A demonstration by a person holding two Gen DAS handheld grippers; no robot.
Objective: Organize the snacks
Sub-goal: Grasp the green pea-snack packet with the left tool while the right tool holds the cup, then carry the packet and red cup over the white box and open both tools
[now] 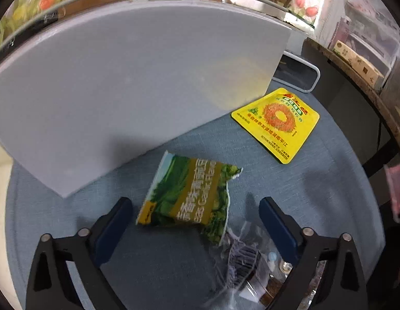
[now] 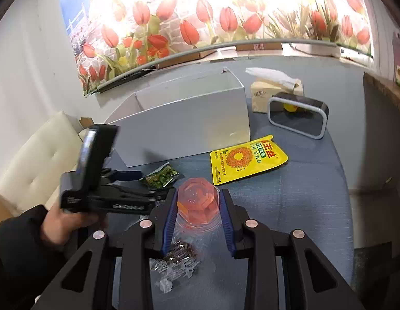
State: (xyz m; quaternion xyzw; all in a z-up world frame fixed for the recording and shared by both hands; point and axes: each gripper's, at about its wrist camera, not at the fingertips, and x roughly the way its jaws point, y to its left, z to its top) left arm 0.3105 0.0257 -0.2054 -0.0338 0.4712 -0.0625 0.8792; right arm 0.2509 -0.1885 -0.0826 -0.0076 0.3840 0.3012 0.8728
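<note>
A green pea packet (image 1: 184,196) lies on the blue cloth table (image 1: 290,180), in front of a grey open box (image 1: 122,90). My left gripper (image 1: 197,214) hangs over it, open, its fingers either side of the packet and not touching it. The right wrist view shows that gripper (image 2: 148,186) in a person's hand (image 2: 68,222), by the same packet (image 2: 160,178). My right gripper (image 2: 198,204) is shut on a pink jelly cup (image 2: 198,196), above the table. A yellow packet (image 2: 245,160) lies flat near the box (image 2: 187,124). A clear packet of dark snacks (image 2: 176,258) lies under my right gripper.
A tissue box (image 2: 275,87) and a grey-rimmed black device (image 2: 298,118) stand at the table's back right. A white padded seat (image 2: 37,168) is to the left of the table. A tulip-print wall runs behind, and a wooden shelf (image 1: 368,85) with boxes stands to the right.
</note>
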